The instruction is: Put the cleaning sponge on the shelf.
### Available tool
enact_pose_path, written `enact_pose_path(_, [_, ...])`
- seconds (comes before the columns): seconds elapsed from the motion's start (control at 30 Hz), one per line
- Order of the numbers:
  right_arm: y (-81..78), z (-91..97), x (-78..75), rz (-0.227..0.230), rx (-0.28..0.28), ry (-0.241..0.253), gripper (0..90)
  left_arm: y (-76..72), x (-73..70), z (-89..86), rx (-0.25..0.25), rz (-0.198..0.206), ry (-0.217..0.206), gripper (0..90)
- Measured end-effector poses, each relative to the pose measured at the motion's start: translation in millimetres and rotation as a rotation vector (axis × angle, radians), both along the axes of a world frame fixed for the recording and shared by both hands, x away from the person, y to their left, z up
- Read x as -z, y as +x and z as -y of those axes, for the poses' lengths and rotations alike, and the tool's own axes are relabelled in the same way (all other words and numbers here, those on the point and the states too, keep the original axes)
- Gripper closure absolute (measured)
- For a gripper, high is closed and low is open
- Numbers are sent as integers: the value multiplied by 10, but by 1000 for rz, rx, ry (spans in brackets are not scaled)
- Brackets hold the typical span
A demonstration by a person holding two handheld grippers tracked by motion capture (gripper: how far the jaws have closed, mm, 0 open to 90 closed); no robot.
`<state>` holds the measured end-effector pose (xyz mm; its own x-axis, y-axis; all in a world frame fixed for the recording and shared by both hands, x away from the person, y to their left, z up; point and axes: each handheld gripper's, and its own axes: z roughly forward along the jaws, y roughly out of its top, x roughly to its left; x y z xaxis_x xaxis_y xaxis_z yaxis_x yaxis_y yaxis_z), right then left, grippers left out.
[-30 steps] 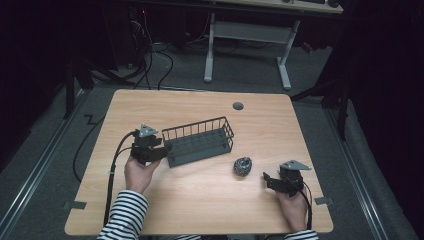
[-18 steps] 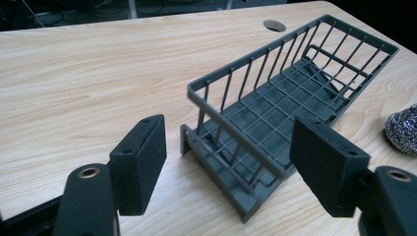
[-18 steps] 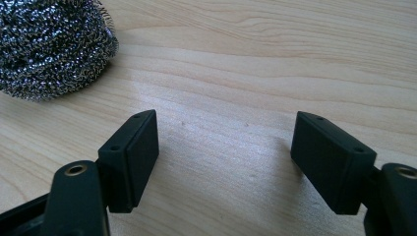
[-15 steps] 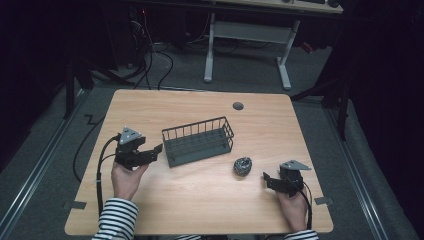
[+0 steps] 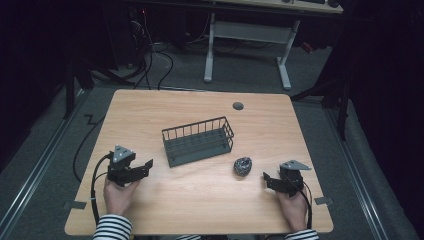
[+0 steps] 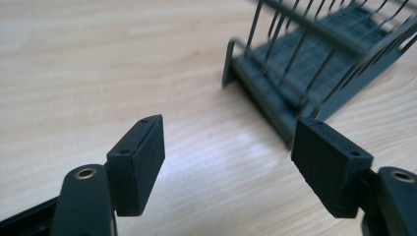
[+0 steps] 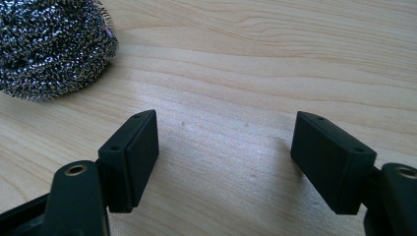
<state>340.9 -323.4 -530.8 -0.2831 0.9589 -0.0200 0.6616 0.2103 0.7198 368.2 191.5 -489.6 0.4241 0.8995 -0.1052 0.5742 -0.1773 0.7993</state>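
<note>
A dark wire basket [image 5: 197,131] stands empty at the middle of the wooden table [image 5: 200,205]. A steel-wool scourer [image 5: 243,166] lies just off its right front corner. My left gripper [image 5: 145,167] is low over the table, left of the basket and apart from it. Its jaws have just opened and nothing is between them. In the left gripper view the gripper [image 6: 228,157] faces the basket's end [image 6: 305,59]. My right gripper [image 5: 266,181] rests open right of the scourer. In the right gripper view the gripper [image 7: 223,152] frames bare wood, with the scourer [image 7: 49,44] at upper left.
A round grey cable grommet [image 5: 238,106] sits in the tabletop near the far edge. Beyond the table stand a white desk frame [image 5: 247,35] and loose floor cables [image 5: 165,55]. A cable [image 5: 92,185] trails from the left gripper over the table's front left.
The left gripper was at the basket's left end. It has let go, opened, and drawn back left and toward the person. The right gripper and scourer have not moved.
</note>
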Motion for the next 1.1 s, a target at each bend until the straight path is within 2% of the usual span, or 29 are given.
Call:
enact_pose_path(0.1, [0, 0, 0, 0, 0, 1, 264, -16, 149, -14, -21, -21, 16, 291])
enact_pose_path(0.2, [0, 0, 0, -1, 0, 1, 263, -22, 272, -28, -36, -45, 55, 290])
enact_pose_path(0.43, [0, -1, 0, -1, 2, 2, 264, -12, 457, -46, -70, -71, 97, 282])
enact_pose_path(0.47, [0, -1, 0, -1, 3, 2, 264, -20, 469, -42, -74, -58, 103, 279])
enact_pose_path(0.73, [-1, -1, -1, -2, -1, 2, 262, -16, 471, -17, -74, -56, 124, 266])
enact_pose_path(0.97, [-10, 3, -12, -10, -24, -3, 283, -11, 472, -12, -71, -60, 128, 242])
enact_pose_path(1.1, [-32, -33, -42, -6, -62, 7, 283, -15, 472, -7, -75, -61, 127, 235])
